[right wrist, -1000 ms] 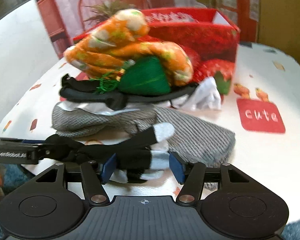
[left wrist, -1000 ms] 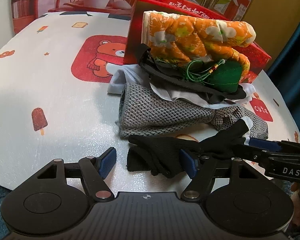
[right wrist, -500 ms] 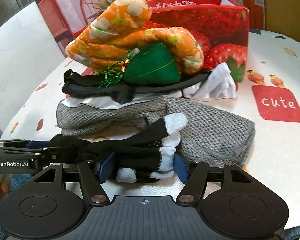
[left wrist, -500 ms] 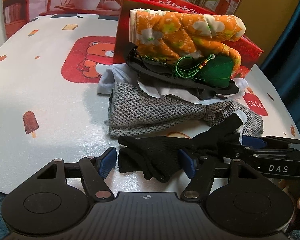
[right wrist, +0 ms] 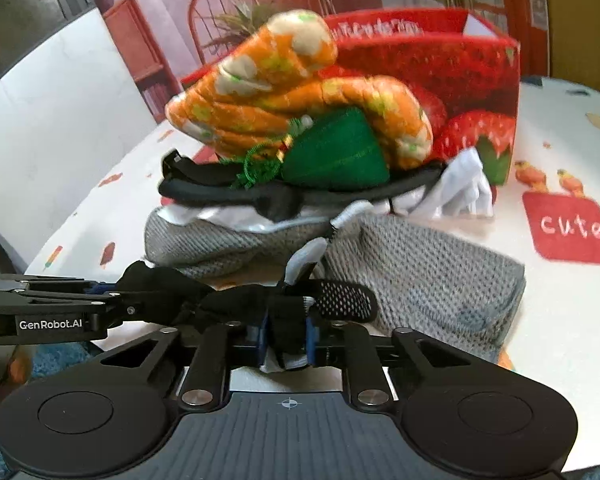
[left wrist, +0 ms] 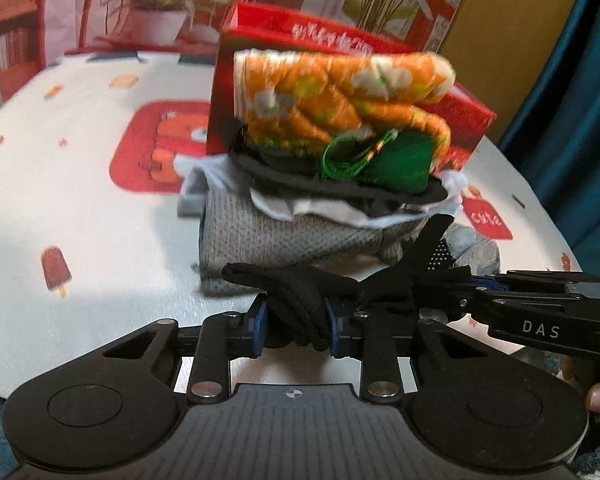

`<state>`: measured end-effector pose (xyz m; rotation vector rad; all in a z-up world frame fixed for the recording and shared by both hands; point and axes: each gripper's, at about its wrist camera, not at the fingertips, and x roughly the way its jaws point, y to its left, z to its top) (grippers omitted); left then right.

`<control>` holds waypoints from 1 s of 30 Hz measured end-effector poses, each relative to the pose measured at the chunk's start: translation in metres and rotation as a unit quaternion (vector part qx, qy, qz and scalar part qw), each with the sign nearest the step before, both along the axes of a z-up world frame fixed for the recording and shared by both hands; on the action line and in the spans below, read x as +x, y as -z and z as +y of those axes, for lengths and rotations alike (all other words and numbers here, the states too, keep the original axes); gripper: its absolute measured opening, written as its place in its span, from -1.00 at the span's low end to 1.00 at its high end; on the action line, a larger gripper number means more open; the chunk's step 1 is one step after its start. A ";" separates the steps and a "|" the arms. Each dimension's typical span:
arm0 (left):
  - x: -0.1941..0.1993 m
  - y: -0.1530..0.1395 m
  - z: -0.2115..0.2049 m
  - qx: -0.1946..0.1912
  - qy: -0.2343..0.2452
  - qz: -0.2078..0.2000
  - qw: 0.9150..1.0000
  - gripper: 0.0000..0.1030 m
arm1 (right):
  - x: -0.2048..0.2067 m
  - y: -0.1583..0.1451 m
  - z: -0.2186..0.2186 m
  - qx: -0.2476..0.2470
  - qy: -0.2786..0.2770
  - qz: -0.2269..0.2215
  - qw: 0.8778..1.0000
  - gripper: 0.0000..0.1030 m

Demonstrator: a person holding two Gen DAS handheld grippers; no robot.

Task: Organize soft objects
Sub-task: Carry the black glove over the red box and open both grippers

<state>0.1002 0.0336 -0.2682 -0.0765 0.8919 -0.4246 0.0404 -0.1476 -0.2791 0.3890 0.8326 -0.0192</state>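
table (left wrist: 80,208) | on it: grey knit (left wrist: 268,236), red box (right wrist: 460,72)

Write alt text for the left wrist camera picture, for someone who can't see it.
The left gripper is closing on a bunched black glove at the near edge of a white printed tablecloth, and the right gripper reaches in from the right, gripping the same dark fabric. Behind sits a pile: grey knit cloth, white cloth, an orange flowered mitt, then a red box.
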 end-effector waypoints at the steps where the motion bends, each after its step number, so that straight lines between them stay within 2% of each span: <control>1: -0.002 -0.004 0.000 0.000 -0.001 -0.009 1.000 -0.41 | -0.001 -0.003 0.001 -0.004 -0.002 -0.008 1.000 -0.71; 10: -0.013 -0.049 -0.006 -0.013 0.010 -0.095 0.995 -0.41 | -0.013 -0.042 -0.002 -0.036 0.006 -0.088 0.995 -0.72; 18: -0.013 -0.100 -0.022 -0.021 0.031 -0.163 0.986 -0.40 | -0.022 -0.083 -0.015 -0.067 0.030 -0.154 0.985 -0.72; 25: 0.004 -0.140 -0.036 -0.039 0.021 -0.194 0.980 -0.40 | -0.019 -0.118 -0.025 -0.093 0.043 -0.205 0.973 -0.72; 30: 0.021 -0.158 -0.050 -0.050 0.016 -0.206 0.977 -0.40 | -0.007 -0.137 -0.043 -0.095 0.064 -0.226 0.967 -0.73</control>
